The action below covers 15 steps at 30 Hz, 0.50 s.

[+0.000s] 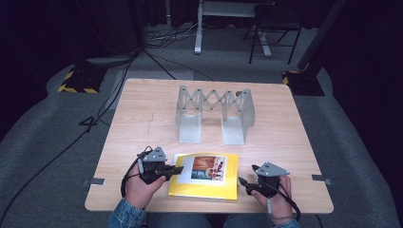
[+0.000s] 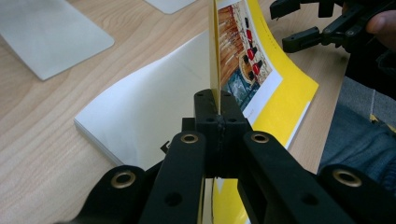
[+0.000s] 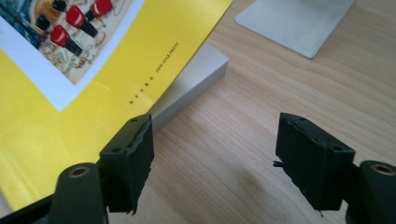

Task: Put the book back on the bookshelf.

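Two grippers are at work on the thin yellow paperback book with a picture on its cover (image 1: 205, 175), which lies flat on the pale wooden surface (image 1: 142, 118) in front of the folding grey metal book rack (image 1: 214, 111). I have the left gripper (image 2: 218, 103) pressed together on the front cover's edge — in its own view the cover stands lifted off the white pages. The right gripper (image 3: 215, 144) waits spread, just beside the book's far corner, holding nothing. I judge this the opening step; next I need a steady upward swing of the cover without tearing it — or dragging the book.
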Motion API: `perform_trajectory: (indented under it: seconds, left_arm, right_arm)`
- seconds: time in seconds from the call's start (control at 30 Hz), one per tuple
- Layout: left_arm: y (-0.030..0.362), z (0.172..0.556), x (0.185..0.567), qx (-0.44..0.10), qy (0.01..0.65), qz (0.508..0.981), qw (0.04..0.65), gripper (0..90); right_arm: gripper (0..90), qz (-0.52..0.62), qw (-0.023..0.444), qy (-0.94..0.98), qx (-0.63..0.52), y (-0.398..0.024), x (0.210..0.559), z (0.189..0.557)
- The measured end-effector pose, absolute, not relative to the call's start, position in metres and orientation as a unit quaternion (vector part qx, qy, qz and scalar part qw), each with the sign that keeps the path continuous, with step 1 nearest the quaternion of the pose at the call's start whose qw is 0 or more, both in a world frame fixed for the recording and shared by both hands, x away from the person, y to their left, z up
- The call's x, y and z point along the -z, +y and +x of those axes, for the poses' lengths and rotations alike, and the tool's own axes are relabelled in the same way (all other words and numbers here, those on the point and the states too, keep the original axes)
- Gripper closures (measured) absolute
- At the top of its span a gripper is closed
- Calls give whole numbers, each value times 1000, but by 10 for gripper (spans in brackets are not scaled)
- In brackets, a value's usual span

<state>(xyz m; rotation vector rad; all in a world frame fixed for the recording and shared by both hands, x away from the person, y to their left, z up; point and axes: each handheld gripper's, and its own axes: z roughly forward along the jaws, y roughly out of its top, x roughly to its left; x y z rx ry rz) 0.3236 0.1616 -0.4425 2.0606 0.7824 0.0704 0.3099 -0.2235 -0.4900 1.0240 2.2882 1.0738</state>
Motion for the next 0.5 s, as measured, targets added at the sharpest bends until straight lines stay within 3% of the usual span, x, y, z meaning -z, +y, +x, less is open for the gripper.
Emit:
perform_trajectory:
  seconds: [0.5]
  left_arm:
    - [153,327,416,-28,290,837,464,894]
  right_arm:
    - [229,309,235,827,-408,-199,469,280]
